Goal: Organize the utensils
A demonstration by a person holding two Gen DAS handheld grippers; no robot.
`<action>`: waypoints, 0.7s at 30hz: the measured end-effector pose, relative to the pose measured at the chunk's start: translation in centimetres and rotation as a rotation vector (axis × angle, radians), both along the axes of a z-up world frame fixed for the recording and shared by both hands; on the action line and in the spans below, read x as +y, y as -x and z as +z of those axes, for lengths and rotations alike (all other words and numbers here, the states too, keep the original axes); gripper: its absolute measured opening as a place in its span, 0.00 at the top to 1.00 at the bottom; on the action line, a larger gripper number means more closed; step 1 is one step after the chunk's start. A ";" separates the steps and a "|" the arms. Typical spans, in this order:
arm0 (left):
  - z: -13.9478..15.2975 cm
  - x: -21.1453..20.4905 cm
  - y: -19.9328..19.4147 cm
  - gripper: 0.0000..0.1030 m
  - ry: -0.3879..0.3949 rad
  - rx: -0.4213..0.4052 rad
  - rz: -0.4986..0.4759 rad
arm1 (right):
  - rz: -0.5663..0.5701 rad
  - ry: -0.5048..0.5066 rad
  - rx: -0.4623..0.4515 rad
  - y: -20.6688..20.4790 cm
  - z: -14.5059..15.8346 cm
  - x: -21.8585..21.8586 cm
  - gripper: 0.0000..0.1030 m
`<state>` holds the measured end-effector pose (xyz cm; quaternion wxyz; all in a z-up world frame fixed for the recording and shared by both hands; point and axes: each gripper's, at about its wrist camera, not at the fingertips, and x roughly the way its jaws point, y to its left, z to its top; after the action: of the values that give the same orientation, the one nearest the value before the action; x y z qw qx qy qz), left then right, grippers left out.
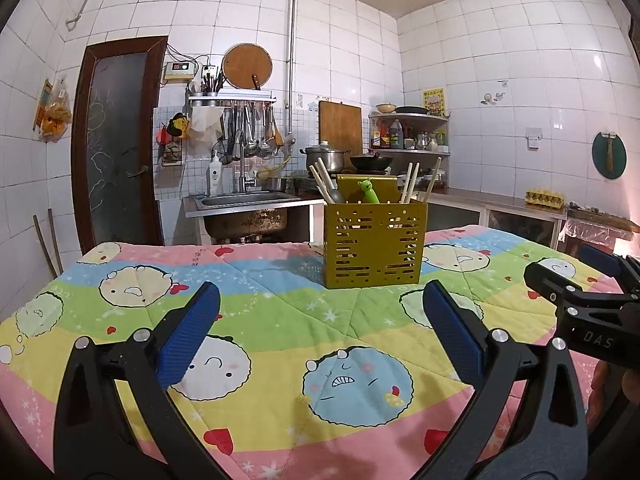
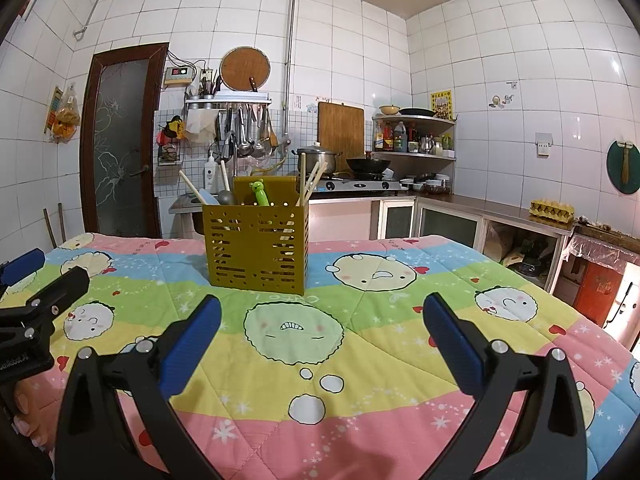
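Looks pretty much done: chopsticks (image 1: 412, 184) and spoons sit in the caddy (image 1: 374, 246), quilt (image 1: 280, 320) bare, left gripper (image 1: 320, 336) and right gripper (image 2: 322, 338) both spread wide, holding nothing.

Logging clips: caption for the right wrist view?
Right gripper open above cartoon quilt, facing yellow utensil holder.

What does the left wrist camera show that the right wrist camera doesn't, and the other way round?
Only the left wrist view shows the steel sink fully, left of the olive slotted utensil caddy, and the right gripper at its right edge. Only the right wrist view shows the gas stove unobstructed, the red bin on the floor, and the left gripper at its left edge. Both show the caddy upright on the colourful cartoon quilt, holding wooden chopsticks and a green bear-topped utensil, with open fingers.
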<state>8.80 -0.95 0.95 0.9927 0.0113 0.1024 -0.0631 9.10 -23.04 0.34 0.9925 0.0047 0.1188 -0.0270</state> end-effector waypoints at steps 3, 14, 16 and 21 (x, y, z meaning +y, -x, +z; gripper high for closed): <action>0.0 0.0 0.0 0.05 0.000 0.000 0.000 | -0.001 -0.001 -0.001 0.1 0.1 -0.1 0.04; 0.1 -0.1 0.0 0.05 -0.004 -0.006 0.000 | -0.001 -0.002 0.000 0.1 0.1 -0.2 0.04; 0.1 -0.1 0.0 0.05 -0.004 -0.005 0.001 | -0.002 -0.001 0.000 0.0 0.1 -0.2 0.04; 0.0 -0.1 0.0 0.05 -0.005 -0.005 0.000 | -0.002 -0.001 0.001 0.0 0.1 -0.3 0.04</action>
<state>8.77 -1.06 1.00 0.9929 0.0140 0.1000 -0.0626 9.05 -23.31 0.39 0.9925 0.0051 0.1191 -0.0278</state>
